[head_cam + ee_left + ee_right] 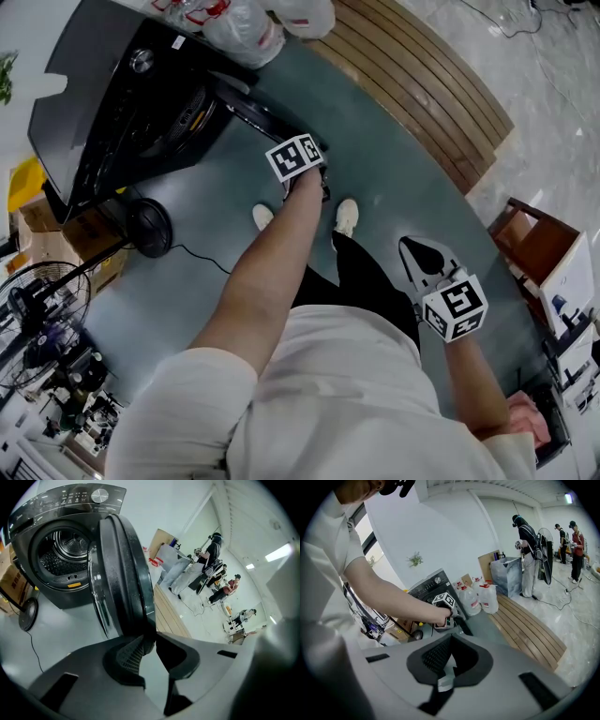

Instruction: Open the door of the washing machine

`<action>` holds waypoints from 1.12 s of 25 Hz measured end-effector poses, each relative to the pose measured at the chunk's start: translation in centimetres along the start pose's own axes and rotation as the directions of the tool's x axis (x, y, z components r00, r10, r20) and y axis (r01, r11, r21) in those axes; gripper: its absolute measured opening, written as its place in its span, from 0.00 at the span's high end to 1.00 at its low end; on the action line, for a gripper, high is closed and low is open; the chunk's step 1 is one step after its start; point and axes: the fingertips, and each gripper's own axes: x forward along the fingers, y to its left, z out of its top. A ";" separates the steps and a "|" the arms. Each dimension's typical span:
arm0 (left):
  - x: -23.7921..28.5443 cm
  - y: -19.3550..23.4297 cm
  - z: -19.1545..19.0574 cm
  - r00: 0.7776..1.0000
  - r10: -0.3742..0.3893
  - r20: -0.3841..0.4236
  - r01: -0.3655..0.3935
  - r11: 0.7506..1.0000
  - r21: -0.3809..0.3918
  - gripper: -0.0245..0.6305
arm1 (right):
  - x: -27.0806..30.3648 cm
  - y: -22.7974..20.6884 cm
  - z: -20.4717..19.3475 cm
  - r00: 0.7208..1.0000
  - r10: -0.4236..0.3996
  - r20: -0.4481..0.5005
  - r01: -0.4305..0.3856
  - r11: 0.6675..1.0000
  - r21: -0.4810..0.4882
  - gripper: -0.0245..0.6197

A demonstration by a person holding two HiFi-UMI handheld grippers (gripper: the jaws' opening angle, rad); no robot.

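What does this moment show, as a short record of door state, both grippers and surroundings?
door: open, swung clear of the washing machine, drum exposed
left gripper: shut on the door's rim
right gripper: shut, nothing between its jaws, held away from the machine
nearby: plastic bottles beside the machine, wooden slatted platform
task status: door looks already open

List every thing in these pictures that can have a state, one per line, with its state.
door, open, standing well clear of the drum opening
drum, uncovered, no laundry showing in it
left gripper, shut on the door's edge
right gripper, shut, nothing between its jaws
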 end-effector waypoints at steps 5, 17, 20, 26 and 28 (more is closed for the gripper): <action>-0.1 -0.3 0.1 1.000 0.009 -0.006 -0.009 1.000 0.008 0.82 | -0.1 -0.1 0.3 1.000 0.003 0.006 -0.003 1.000 -0.009 0.95; -4.0 -3.2 0.8 0.994 -0.112 0.017 0.112 0.993 0.039 0.81 | 0.7 0.9 2.2 0.998 0.035 0.042 -0.033 0.998 -0.049 0.95; -6.4 -4.6 1.3 0.981 -0.188 0.051 0.185 0.981 0.053 0.81 | 0.9 1.3 3.3 0.997 0.050 0.057 -0.046 0.996 -0.070 0.95; -13.6 -7.1 1.9 0.929 -0.362 0.080 0.338 0.915 0.222 0.86 | 1.3 2.5 5.4 0.994 0.078 0.077 -0.068 0.989 -0.133 0.95; -16.6 -7.6 1.9 0.905 -0.420 0.076 0.386 0.882 0.271 0.90 | 1.3 3.0 6.3 0.992 0.092 0.082 -0.077 0.984 -0.163 0.95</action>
